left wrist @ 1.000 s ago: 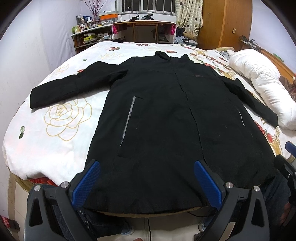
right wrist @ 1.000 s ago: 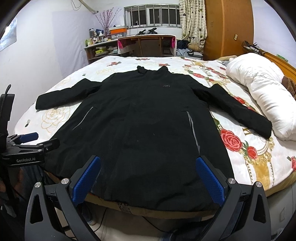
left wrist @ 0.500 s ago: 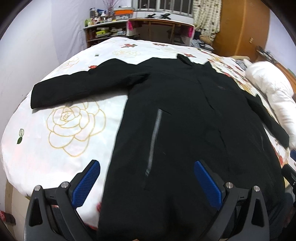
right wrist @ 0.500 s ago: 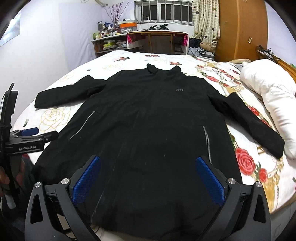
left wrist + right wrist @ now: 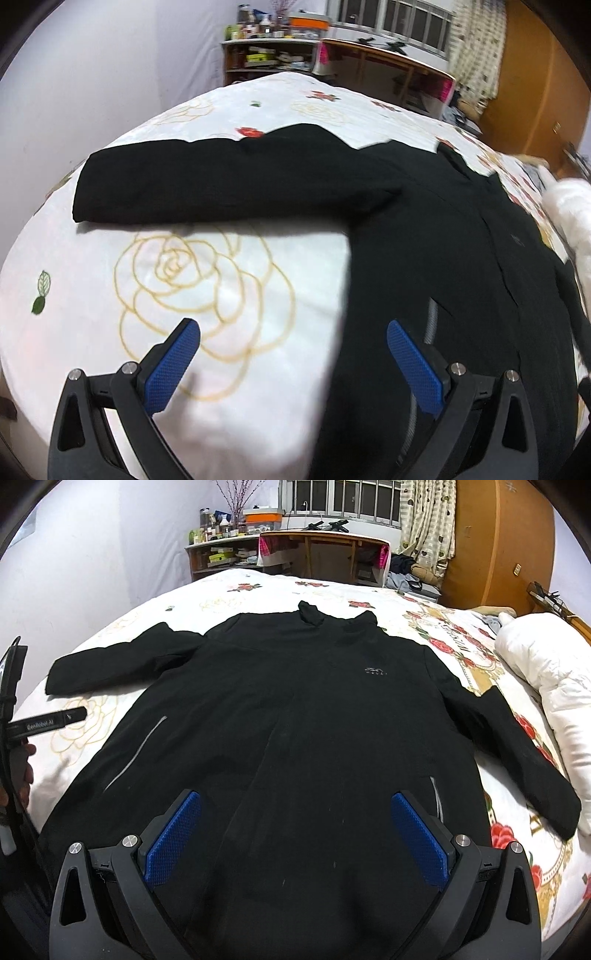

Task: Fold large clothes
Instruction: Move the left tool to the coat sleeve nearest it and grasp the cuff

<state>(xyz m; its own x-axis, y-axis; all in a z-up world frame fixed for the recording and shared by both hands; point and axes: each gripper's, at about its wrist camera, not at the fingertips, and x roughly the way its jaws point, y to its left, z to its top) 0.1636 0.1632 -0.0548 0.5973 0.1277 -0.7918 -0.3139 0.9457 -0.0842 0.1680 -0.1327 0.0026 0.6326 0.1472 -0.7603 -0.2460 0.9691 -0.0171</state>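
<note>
A long black coat (image 5: 295, 720) lies flat, front up, on a bed with a white floral sheet (image 5: 207, 280), sleeves spread out to both sides. My left gripper (image 5: 291, 354) is open and empty, low over the sheet beside the coat's left side, with the left sleeve (image 5: 229, 184) ahead of it. My right gripper (image 5: 295, 830) is open and empty over the coat's lower body. The left gripper's body (image 5: 44, 722) shows at the left edge of the right wrist view.
A white duvet (image 5: 546, 686) lies along the bed's right side. A desk (image 5: 325, 554) and a cluttered shelf (image 5: 221, 550) stand behind the bed's far edge. A wooden wardrobe (image 5: 498, 542) is at the back right.
Both grippers have moved forward over the bed from its foot. The left one swung left toward the coat's left sleeve; the right one came in over the coat's body.
</note>
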